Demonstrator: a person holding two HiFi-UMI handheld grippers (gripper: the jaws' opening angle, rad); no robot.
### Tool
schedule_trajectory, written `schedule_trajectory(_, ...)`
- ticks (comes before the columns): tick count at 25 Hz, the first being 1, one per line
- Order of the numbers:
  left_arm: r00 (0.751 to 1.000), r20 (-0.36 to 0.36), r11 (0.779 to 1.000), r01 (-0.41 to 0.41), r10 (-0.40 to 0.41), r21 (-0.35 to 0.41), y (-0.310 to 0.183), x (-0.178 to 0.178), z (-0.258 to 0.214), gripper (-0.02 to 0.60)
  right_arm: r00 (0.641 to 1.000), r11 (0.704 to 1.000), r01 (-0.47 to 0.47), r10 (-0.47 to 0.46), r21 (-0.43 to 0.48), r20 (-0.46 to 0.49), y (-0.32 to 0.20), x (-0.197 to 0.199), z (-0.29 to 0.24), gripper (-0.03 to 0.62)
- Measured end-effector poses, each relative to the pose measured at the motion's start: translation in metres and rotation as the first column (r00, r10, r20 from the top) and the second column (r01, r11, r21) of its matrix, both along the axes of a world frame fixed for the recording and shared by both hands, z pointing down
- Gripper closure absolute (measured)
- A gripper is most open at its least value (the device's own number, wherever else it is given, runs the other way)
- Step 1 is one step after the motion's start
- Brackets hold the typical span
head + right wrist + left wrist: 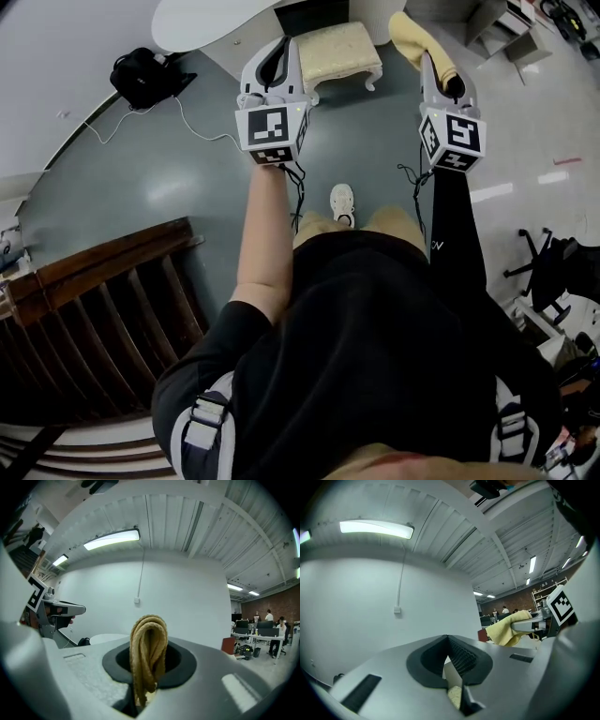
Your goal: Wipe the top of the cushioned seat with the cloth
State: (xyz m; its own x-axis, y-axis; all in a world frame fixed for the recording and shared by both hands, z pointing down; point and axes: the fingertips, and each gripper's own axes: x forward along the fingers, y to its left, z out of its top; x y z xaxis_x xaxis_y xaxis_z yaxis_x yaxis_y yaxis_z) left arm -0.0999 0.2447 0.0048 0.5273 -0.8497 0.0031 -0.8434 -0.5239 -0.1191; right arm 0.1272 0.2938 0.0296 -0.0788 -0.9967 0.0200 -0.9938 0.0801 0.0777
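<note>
Grey-green floor [169, 187]; person stands short of the cushioned seat [339, 54]. Left gripper [279, 49]: jaws together, nothing held, just this side of the seat's left end. Right gripper [442, 77]: clamped on the folded yellow cloth [415, 39], right of the seat; cloth's long axis runs along the jaws, pointing forward. Judged step: approach. Next: lower the cloth flat onto the seat top, whose long axis runs left-right.

No readable words or numbers are showing; white lettering on the black sleeve [437, 246], centre right, is appearing too small.
</note>
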Motion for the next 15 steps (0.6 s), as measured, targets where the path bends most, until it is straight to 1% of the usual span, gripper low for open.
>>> schedule_trajectory(4, 1.000, -0.001, 1.000, -0.022, 0.022, -0.021, -0.021, 0.000, 0.010, 0.575, 1.000, 0.999, 0.024, -0.025, -0.028, -0.002, -0.024, -0.006, 0.009, 0.539)
schedule_trajectory(8, 0.998, 0.059, 0.999, 0.009, -0.007, -0.034, -0.047, 0.001, 0.023, 0.575, 0.998, 0.997, 0.070, -0.070, -0.041, 0.002, -0.052, -0.010, 0.020, 0.539)
schedule_trajectory(10, 0.997, 0.078, 0.999, 0.022, -0.019, -0.042, -0.062, 0.002, 0.030, 0.575, 0.996, 0.995, 0.087, -0.088, -0.044, -0.003, -0.070, -0.012, 0.025, 0.539)
schedule_trajectory(12, 0.997, 0.077, 0.998, 0.026, -0.022, -0.052, -0.078, 0.003, 0.036, 0.575, 0.995, 0.994, 0.100, -0.100, -0.050, -0.003, -0.089, -0.012, 0.031, 0.539)
schedule_trajectory(15, 0.999, 0.039, 0.999, 0.006, -0.004, -0.054, -0.099, 0.006, 0.040, 0.575, 0.993, 0.991, 0.118, -0.117, -0.057, 0.004, -0.119, -0.012, 0.038, 0.539)
